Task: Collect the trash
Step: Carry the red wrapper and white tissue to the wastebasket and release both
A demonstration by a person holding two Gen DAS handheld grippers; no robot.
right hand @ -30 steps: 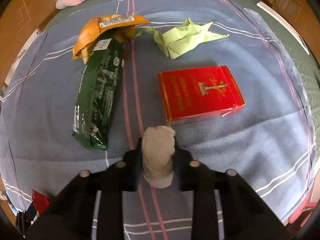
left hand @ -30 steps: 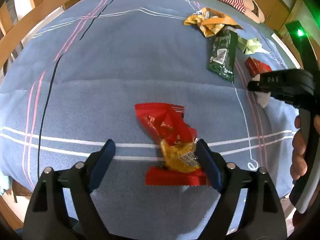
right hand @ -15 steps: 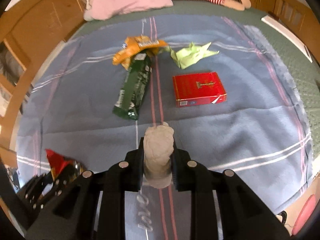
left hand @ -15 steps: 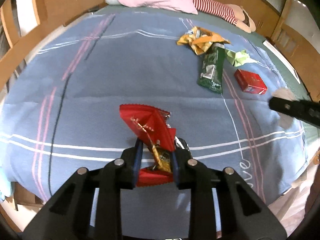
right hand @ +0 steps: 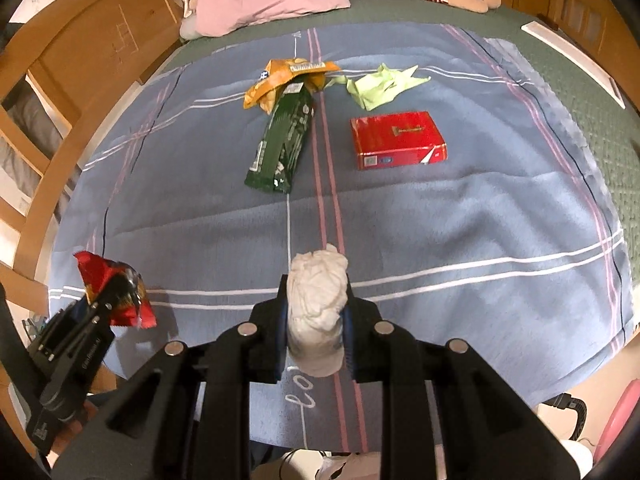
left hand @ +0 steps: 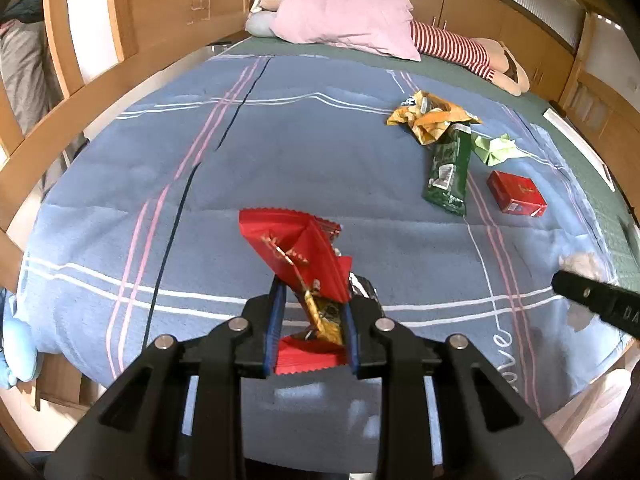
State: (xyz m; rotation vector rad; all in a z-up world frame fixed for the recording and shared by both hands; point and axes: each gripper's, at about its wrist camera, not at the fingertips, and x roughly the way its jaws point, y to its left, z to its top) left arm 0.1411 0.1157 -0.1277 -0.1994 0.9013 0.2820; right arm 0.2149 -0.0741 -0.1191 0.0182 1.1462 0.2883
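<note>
My left gripper (left hand: pixel 311 320) is shut on a crumpled red snack wrapper (left hand: pixel 296 252) with a gold inner part, held above the blue blanket (left hand: pixel 200 168). My right gripper (right hand: pixel 316 316) is shut on a crumpled white tissue wad (right hand: pixel 318 300), also lifted off the bed. In the right wrist view the left gripper (right hand: pixel 100 304) and its red wrapper (right hand: pixel 104 276) appear at lower left. Further up the bed lie an orange wrapper (right hand: pixel 288 76), a dark green snack bag (right hand: pixel 284 140), a light green crumpled paper (right hand: pixel 380 84) and a red box (right hand: pixel 400 140).
A pink pillow (left hand: pixel 348 12) and a striped soft toy (left hand: pixel 460 48) lie at the head of the bed. Wooden bed rails (left hand: pixel 100 80) run along the left side. The bed's near edge drops to the floor (right hand: pixel 580 400) below both grippers.
The left gripper closed on the red wrapper and lifted it off the blanket. The right gripper, holding the tissue throughout, pulled up and back from the red box toward the bed's near edge.
</note>
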